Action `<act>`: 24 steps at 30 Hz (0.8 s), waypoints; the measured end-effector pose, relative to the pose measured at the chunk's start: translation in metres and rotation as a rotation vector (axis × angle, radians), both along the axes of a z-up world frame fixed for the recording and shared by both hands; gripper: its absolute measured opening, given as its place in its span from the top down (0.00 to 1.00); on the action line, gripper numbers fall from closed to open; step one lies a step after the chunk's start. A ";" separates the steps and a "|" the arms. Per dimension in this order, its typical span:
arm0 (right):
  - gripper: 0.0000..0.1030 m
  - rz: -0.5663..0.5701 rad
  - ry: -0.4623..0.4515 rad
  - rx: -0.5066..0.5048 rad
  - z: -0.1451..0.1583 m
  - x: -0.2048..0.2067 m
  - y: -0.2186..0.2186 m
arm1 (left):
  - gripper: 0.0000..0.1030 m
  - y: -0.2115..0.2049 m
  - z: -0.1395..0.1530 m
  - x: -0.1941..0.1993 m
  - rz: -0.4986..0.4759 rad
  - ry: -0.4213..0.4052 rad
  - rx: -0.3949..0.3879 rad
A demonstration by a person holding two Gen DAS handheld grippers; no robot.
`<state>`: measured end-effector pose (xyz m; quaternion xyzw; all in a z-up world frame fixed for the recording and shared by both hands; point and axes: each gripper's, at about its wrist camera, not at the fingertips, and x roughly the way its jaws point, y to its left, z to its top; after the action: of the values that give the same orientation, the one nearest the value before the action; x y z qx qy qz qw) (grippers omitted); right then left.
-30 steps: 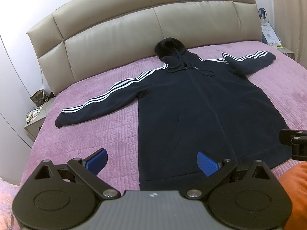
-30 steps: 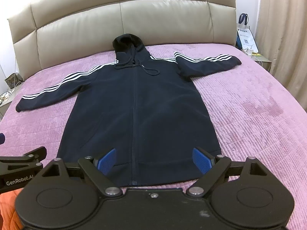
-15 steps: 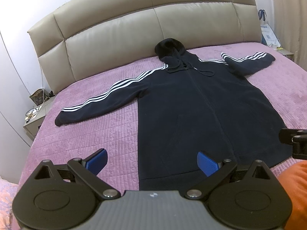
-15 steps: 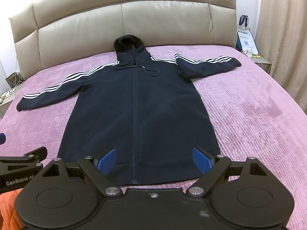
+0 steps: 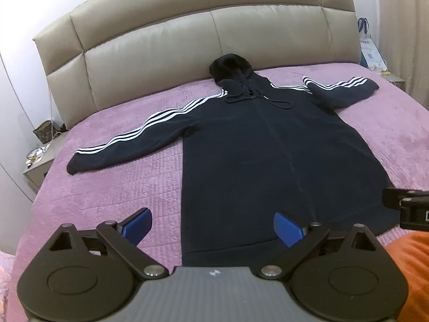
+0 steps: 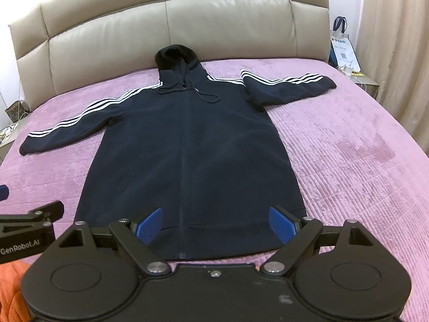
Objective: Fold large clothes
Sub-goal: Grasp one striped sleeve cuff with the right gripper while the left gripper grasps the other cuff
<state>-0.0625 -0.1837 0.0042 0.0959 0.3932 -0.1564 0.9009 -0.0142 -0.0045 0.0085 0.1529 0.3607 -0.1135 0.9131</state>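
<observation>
From my left wrist I see my left gripper (image 5: 213, 226) spread wide and holding nothing above the hem of the navy hoodie (image 5: 257, 155) lying flat on the purple bedspread (image 5: 120, 187), while my right wrist shows my right gripper (image 6: 215, 225) equally wide and empty over that hem.
</observation>
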 end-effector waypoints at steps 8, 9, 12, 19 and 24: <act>0.01 0.005 0.011 -0.014 -0.010 0.030 -0.020 | 0.04 -0.019 0.005 0.023 -0.023 -0.027 0.005; 0.01 0.004 0.013 -0.015 -0.011 0.036 -0.024 | 0.04 -0.023 0.006 0.029 -0.028 -0.029 0.003; 0.01 0.000 0.007 -0.006 -0.018 0.055 -0.046 | 0.04 -0.037 0.007 0.050 -0.029 -0.035 -0.008; 0.01 -0.049 -0.044 0.081 -0.048 0.119 -0.133 | 0.04 -0.088 -0.004 0.140 0.015 -0.067 -0.077; 0.02 -0.036 -0.141 0.154 -0.076 0.166 -0.194 | 0.04 -0.130 -0.037 0.211 0.038 -0.085 -0.151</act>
<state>0.1037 -0.3777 -0.0718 0.1824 0.3380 -0.1349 0.9134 0.1972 -0.1344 -0.0285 0.0815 0.3147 -0.1164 0.9385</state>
